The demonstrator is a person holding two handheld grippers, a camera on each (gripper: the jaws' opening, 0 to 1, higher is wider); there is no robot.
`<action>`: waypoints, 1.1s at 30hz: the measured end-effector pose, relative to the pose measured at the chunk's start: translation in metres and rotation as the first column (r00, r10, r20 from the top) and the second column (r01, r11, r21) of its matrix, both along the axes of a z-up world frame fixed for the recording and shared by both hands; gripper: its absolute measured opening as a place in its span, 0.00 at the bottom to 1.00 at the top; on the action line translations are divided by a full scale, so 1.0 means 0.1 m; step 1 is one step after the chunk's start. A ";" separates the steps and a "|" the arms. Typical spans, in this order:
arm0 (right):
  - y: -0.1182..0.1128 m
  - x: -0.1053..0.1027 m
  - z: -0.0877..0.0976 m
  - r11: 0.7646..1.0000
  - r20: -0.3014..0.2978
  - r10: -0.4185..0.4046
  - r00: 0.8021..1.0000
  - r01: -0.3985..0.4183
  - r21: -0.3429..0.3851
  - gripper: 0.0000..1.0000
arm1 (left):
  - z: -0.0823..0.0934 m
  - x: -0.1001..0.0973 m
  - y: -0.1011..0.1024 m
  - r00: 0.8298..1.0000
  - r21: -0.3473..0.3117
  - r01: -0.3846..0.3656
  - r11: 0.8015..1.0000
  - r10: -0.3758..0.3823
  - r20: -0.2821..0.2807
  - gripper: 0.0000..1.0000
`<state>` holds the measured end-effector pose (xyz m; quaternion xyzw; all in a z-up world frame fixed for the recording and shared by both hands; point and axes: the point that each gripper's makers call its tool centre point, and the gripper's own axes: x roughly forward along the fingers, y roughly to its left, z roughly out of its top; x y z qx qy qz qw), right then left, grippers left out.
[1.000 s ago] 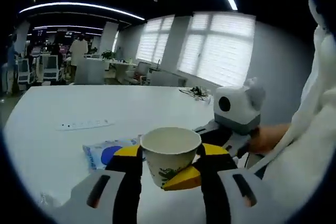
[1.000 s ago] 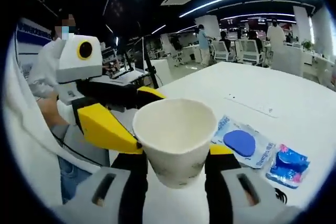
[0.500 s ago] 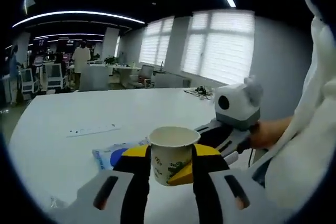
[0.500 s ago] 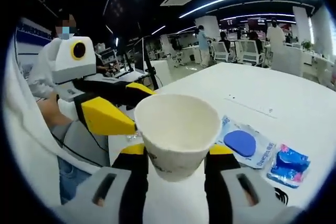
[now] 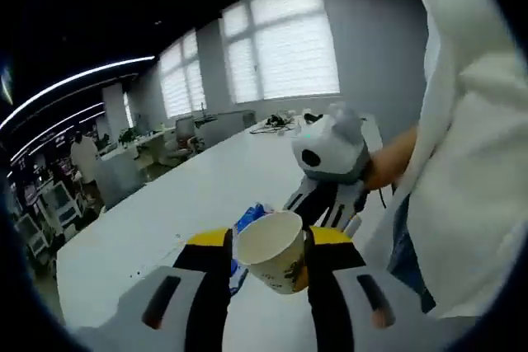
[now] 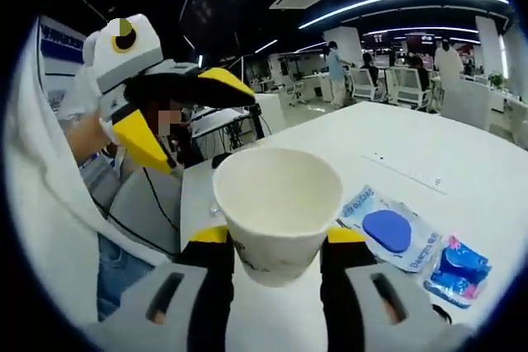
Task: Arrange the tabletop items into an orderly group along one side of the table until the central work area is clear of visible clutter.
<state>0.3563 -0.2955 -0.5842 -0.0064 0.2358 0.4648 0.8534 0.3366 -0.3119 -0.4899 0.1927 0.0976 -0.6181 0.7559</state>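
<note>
Cup [image 6: 276,204]: white paper, open mouth up, faint green print on the wall. It is pinched at its lower sides between the yellow-tipped jaws of the right gripper [image 6: 278,238] and held above the near edge of the table [image 6: 462,142]. In the left gripper view the cup [image 5: 272,249] is seen tilted, in line with that view's own jaws, with the right gripper [image 5: 320,206] behind it.

Left gripper [image 6: 186,113]: seen in the right gripper view at upper left, raised above and apart from the cup, jaws spread, nothing between them. In its own view the left gripper [image 5: 268,241] is shown with its jaws parted, wider than the cup.

Table: white, long, set in an open office.

Packet [image 6: 386,232]: clear wrapper with a blue oval pad inside, laid flat just beyond the cup.

Pouch [image 6: 456,268]: blue with pink marks, laid just beside the packet, on its far right. A blue wrapper [image 5: 247,220] is seen behind the cup in the left gripper view; which of the two it is cannot be told.

Strip [image 6: 404,169]: thin, white, flat on the table, well beyond the packet.

Person: white sleeve [image 5: 470,146] at the right of the left gripper view.
</note>
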 end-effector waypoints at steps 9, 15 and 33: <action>-0.02 -0.02 0.00 0.998 0.018 0.040 0.999 -0.040 -0.043 0.40 | -0.39 -0.13 -0.06 0.977 0.276 0.199 0.940 -0.213 0.022 0.06; -0.02 -0.03 -0.04 0.997 0.026 0.040 0.999 -0.039 -0.066 0.39 | -0.43 -0.14 -0.04 0.974 0.289 0.212 0.934 -0.226 0.015 0.00; -0.50 -0.11 -0.35 0.989 -0.088 -0.144 0.986 0.140 -0.048 0.48 | -0.68 0.59 0.57 0.996 0.408 0.050 0.912 -0.078 0.051 0.00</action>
